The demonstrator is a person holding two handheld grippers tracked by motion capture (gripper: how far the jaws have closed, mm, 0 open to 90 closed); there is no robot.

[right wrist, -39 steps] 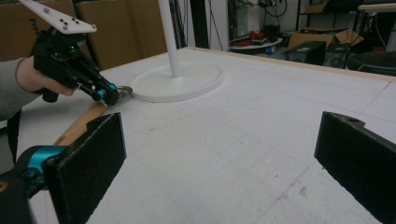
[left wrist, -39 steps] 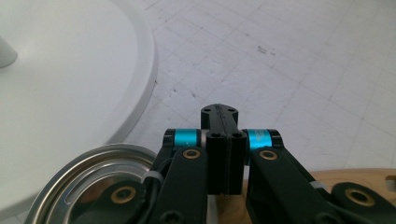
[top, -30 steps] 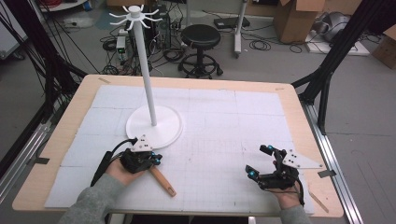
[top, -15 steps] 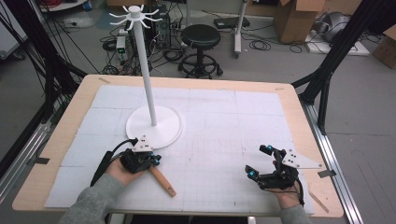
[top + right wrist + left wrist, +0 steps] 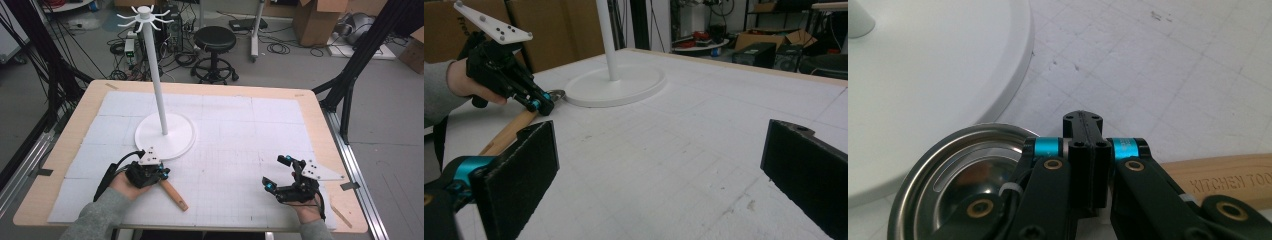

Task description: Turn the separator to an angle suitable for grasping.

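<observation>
Left hand-held gripper (image 5: pixel 159 174): low on the near left of the worktop (image 5: pixel 310 107), jaws fully together and pinched on the neck of the strainer (image 5: pixel 955 180), right where the metal bowl meets the wooden handle (image 5: pixel 175 195).

Strainer: lying flat on the white mat, its steel bowl just beside the rim of the stand's round base (image 5: pixel 165 135); the left gripper view shows the slotted bowl at lower left and the printed handle running off to the right.

Handle: angles away from the jaws towards the near edge of the worktop.

Right hand-held gripper (image 5: pixel 276 171): near right of the worktop, jaws spread wide with nothing between them; the right gripper view shows bare mat between the two black pads (image 5: pixel 519 175).

Stand: white pole (image 5: pixel 155 75) upright on its base, left of centre, hook crown at the top.

Change from a second ago: none to call. Both hands sit where they were, the left grip stays clamped, the right jaws stay just as wide, and the strainer has not shifted.

Distance between the hands: well apart, the strainer with the left one.
</observation>
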